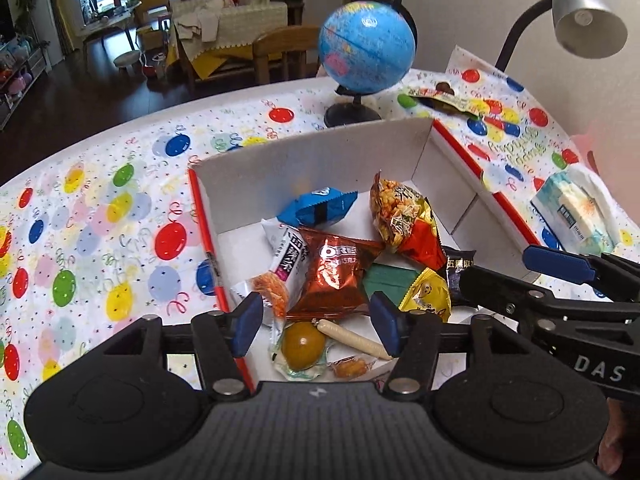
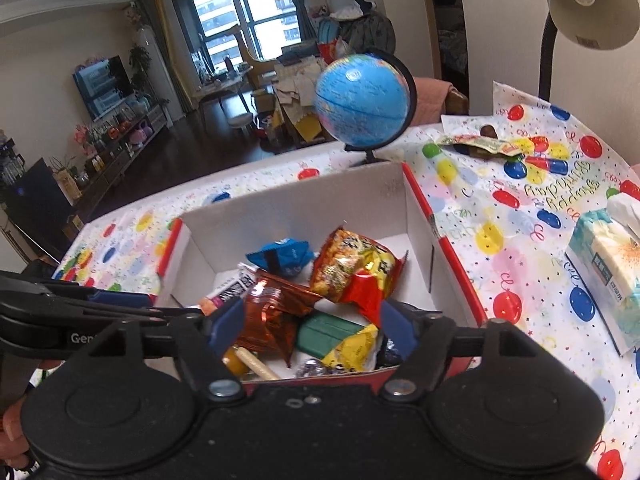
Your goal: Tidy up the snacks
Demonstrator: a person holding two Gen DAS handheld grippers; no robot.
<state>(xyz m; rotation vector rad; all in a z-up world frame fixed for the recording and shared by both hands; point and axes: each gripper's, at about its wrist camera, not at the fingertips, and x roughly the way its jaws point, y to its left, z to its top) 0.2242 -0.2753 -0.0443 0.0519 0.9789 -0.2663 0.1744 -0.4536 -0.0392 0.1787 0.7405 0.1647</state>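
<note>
left tool [image 1: 316,320] jaws apart, right tool [image 2: 316,328] jaws apart, both angled downward

white letters reading "ore" show on a copper-brown snack wrapper [image 1: 334,276] lying in a white cardboard box [image 1: 320,160]. chinese characters mark a white packet [image 1: 286,258], a black packet [image 1: 460,268] and an orange snack bag [image 1: 400,210] in the same box. "happy birthday" runs upside down across the balloon-print tablecloth [image 2: 560,196]. the right gripper [image 1: 504,276] arm carries the letters "das"; the left gripper [image 2: 132,306] arm shows "gen" before it is cut off.
</note>
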